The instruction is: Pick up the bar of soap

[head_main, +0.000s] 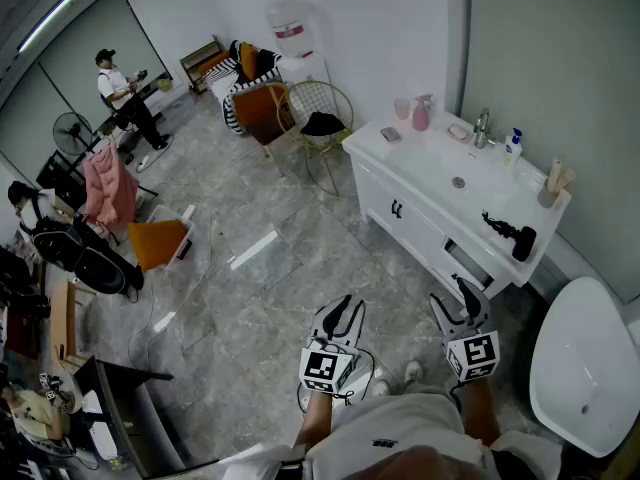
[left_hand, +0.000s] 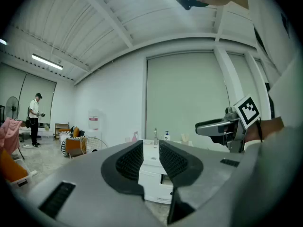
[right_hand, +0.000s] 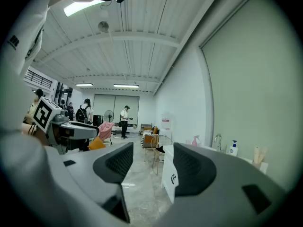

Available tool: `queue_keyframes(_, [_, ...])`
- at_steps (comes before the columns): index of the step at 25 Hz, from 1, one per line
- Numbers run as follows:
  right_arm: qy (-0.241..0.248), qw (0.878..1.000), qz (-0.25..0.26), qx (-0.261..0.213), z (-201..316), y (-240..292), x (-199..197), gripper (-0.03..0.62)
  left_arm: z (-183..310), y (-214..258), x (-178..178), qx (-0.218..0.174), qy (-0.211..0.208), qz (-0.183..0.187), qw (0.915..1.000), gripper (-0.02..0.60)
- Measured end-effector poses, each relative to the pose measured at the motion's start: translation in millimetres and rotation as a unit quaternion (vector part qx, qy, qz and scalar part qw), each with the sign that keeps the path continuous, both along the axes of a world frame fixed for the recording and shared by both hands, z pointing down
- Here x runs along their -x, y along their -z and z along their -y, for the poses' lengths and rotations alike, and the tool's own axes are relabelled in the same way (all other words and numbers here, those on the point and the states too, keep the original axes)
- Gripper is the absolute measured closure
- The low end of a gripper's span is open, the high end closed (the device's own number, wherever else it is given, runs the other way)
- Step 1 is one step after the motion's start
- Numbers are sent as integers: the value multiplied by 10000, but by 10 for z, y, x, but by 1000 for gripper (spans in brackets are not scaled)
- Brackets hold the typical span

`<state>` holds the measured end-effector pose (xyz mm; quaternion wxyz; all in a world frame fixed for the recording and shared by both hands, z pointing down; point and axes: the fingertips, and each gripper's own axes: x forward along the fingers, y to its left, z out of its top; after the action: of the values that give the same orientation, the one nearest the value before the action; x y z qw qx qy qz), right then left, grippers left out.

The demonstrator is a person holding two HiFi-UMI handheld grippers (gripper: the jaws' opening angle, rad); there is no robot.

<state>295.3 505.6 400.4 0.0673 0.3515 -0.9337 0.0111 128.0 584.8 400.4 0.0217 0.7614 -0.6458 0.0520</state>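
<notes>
Nothing is done yet — left tongs (head_main: 348,304) and right tongs (head_main: 455,298) stand open, empty, well apart from the bar of soap (head_main: 458,131) on the table (head_main: 372,153).

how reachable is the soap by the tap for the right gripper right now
Probably not yet. The right gripper hangs open over the floor, short of the vanity; the soap lies at the counter's back beside the faucet. Nothing blocks the way; a step closer should do.

A small, pale, rounded bar of soap (head_main: 458,131) lies flat on the white vanity counter (head_main: 400,153), close to the counter's back edge, too small for detail.
</notes>
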Motion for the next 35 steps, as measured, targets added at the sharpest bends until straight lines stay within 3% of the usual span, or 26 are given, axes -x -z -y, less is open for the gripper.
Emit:
queue_keyframes(9, [424, 9990, 128, 21, 414, -15, -283, 313, 473, 22, -516, -54, 81, 163, 9998, 462])
queue_keyframes(18, [1017, 9946, 205, 75, 656, -65, -207, 313, 706, -8, -728, 59, 356, 230, 9991, 462])
queue_keyframes(27, [1188, 9926, 241, 64, 933, -56, -1, 313, 953, 1, -598, 35, 460, 300, 9985, 462])
queue_keyframes(35, [1009, 9948, 128, 98, 1248, -90, 230, 313, 1310, -31, -339, -8, 259, 245, 9994, 462])
